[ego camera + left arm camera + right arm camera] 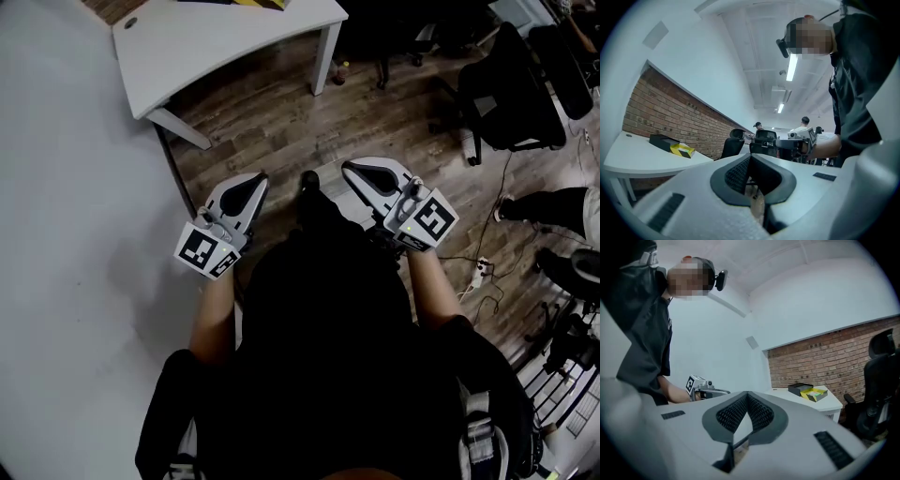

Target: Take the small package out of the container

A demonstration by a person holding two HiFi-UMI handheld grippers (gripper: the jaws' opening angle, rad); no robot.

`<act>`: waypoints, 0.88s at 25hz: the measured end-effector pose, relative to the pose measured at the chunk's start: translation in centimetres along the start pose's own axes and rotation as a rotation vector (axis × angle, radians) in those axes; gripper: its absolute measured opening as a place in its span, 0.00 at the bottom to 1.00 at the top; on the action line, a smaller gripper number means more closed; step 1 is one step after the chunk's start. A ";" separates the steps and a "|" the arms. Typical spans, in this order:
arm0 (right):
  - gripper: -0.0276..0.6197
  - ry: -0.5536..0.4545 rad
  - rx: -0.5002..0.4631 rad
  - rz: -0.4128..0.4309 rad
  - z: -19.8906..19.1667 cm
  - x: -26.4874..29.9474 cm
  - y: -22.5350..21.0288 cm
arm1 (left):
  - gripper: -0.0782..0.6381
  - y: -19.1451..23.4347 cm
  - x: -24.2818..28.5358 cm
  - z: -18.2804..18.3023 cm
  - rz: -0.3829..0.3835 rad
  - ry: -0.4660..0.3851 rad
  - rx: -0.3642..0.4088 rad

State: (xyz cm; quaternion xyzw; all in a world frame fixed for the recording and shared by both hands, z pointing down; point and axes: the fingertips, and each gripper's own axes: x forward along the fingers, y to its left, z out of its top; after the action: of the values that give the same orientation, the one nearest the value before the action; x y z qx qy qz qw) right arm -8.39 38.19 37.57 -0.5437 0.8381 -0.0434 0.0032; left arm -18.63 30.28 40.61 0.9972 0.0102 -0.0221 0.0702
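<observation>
My jaws are pressed together on both sides: the left gripper (750,158) has its ribbed pads meeting at the tips with nothing between them, and the right gripper (747,394) is closed the same way, empty. I hold both level in front of my waist, over the wooden floor (281,122). The black box (800,388) lies on the white tabletop (829,403) by the brick wall (820,362), with a yellow box (814,393) touching it. Both are well apart from my jaws, off to the side of each gripper's line. Whether a small package sits inside, I cannot tell.
</observation>
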 end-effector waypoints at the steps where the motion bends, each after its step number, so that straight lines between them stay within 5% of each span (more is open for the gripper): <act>1: 0.05 -0.006 0.003 0.010 0.0 0.7 -0.3 | 0.13 0.7 -0.2 0.0 0.012 0.002 0.000; 22: 0.05 -0.051 0.056 0.122 2.3 14.6 -17.0 | 0.13 18.3 8.6 3.5 0.111 0.072 0.003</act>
State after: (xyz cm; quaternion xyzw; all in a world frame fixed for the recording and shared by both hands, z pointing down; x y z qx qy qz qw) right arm 1.25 17.88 37.21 -0.4924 0.8677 -0.0526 0.0426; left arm -9.73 11.84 39.32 0.9965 -0.0429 0.0175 0.0695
